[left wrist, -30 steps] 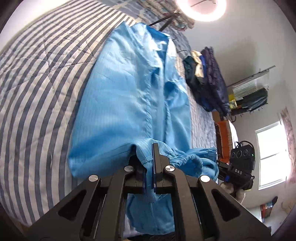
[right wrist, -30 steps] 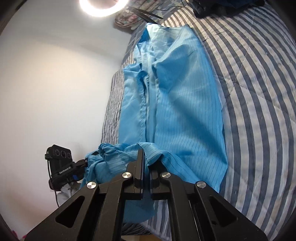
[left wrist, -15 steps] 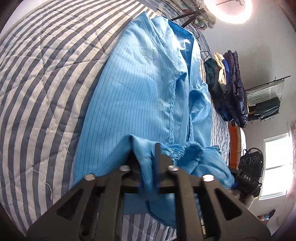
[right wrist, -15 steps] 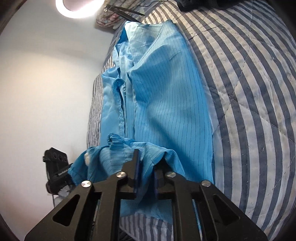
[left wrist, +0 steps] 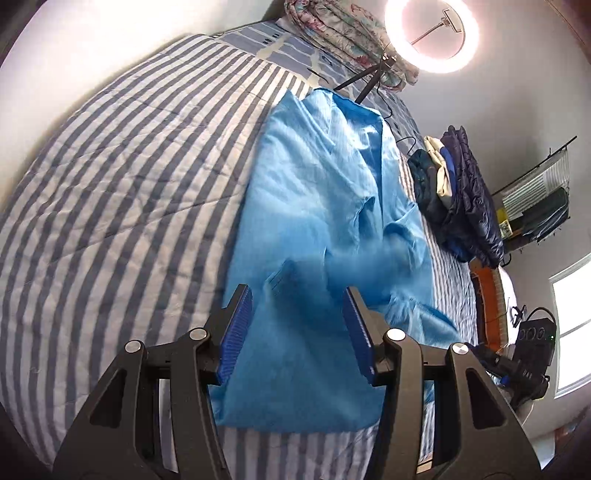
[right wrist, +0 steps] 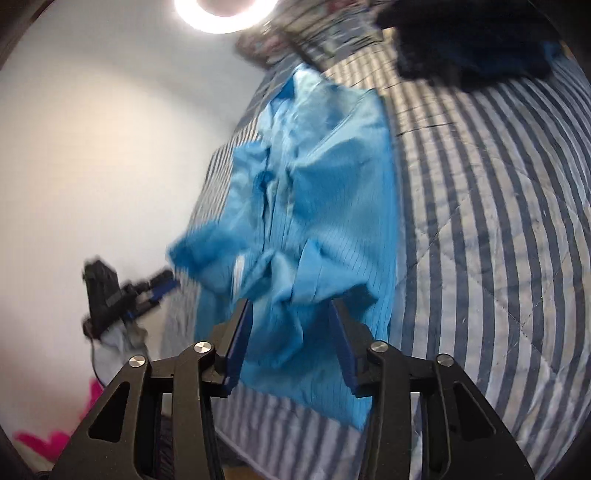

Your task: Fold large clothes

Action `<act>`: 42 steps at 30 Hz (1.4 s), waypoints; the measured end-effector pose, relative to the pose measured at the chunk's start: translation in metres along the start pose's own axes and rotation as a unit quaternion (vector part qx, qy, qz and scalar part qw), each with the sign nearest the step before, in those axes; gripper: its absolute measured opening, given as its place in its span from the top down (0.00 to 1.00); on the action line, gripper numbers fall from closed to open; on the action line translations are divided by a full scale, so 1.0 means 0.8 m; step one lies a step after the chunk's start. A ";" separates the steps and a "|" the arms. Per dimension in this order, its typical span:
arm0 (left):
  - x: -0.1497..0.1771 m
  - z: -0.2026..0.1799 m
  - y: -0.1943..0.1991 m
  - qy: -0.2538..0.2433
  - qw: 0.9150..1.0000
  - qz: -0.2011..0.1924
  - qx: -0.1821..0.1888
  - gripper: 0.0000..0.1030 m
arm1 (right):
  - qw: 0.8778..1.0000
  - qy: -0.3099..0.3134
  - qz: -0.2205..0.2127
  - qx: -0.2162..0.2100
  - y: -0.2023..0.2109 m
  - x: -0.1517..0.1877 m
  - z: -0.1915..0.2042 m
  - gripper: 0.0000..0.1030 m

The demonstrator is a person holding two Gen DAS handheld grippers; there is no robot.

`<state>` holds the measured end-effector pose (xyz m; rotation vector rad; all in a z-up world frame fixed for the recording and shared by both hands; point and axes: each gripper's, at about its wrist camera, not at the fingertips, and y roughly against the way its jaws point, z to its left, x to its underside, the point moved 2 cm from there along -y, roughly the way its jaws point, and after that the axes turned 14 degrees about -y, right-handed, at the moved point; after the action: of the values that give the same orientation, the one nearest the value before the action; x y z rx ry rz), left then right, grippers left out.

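My thin, pinstriped sky-blue garment (left wrist: 325, 221) lies rumpled lengthwise on the bed's quilted blue-and-white striped cover (left wrist: 122, 192). My left claw (left wrist: 297, 325) and right claw (right wrist: 291, 332) have just been opening, ribbed pads clear of cloth.

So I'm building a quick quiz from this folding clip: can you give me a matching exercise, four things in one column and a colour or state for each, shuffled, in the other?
Things:
1. garment
2. bedspread
3. ring light
4. left gripper

Colour or state:
A. lit, glowing white
B. jaws apart, nothing clamped
C. plain light blue, lying on the bed
D. blue and white stripes

Pairs: 1-C, 2-D, 3-A, 4-B
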<state>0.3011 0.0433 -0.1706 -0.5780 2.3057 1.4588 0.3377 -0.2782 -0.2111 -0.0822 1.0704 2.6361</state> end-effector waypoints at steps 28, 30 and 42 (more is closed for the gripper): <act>-0.002 0.005 -0.072 -0.074 0.996 0.059 -0.007 0.49 | 0.996 0.016 -0.038 0.073 -0.024 -0.030 -0.014 0.64; -0.006 0.009 -0.081 -0.070 0.995 0.063 -0.014 0.49 | 0.997 0.003 -0.028 0.071 -0.030 -0.025 -0.023 0.64; -0.007 -0.002 -0.090 -0.084 0.994 0.070 -0.001 0.98 | 0.996 0.019 -0.016 0.091 -0.048 -0.020 -0.027 0.84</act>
<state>0.3426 0.0154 -0.2222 -0.2850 2.2508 1.5108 0.3627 -0.2712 -0.2499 -0.1086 1.3058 2.5054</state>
